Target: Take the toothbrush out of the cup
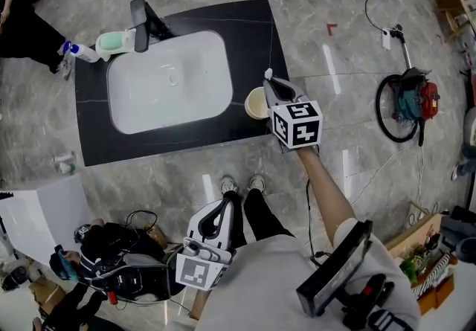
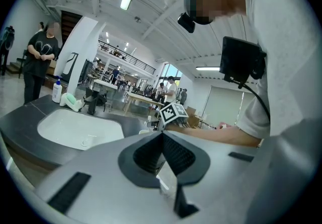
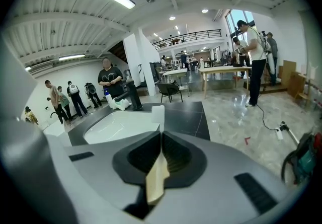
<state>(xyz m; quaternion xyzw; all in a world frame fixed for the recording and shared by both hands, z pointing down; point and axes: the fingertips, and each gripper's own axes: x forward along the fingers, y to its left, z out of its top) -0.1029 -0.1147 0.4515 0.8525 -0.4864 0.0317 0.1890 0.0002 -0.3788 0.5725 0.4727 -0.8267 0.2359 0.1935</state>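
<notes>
A cream cup (image 1: pixel 255 104) stands on the black counter (image 1: pixel 245 32), just right of the white sink (image 1: pixel 167 80). My right gripper (image 1: pixel 272 84) hovers at the cup's right rim, shut on the toothbrush. The brush's white head (image 1: pixel 268 74) pokes out past the jaw tips. In the right gripper view the toothbrush (image 3: pixel 157 117) runs between the shut jaws of the right gripper (image 3: pixel 161 135), cream handle toward the camera, and the cup is hidden. My left gripper (image 1: pixel 225 203) hangs low by the person's legs, shut with nothing in it; the left gripper (image 2: pixel 162 135) faces the counter.
A black faucet (image 1: pixel 141 21), a green soap dish (image 1: pixel 113 42) and a pump bottle (image 1: pixel 78 50) sit at the sink's far left. A vacuum and cable (image 1: pixel 405 103) lie on the floor at right. Bags and gear (image 1: pixel 119 262) lie at lower left. People stand nearby.
</notes>
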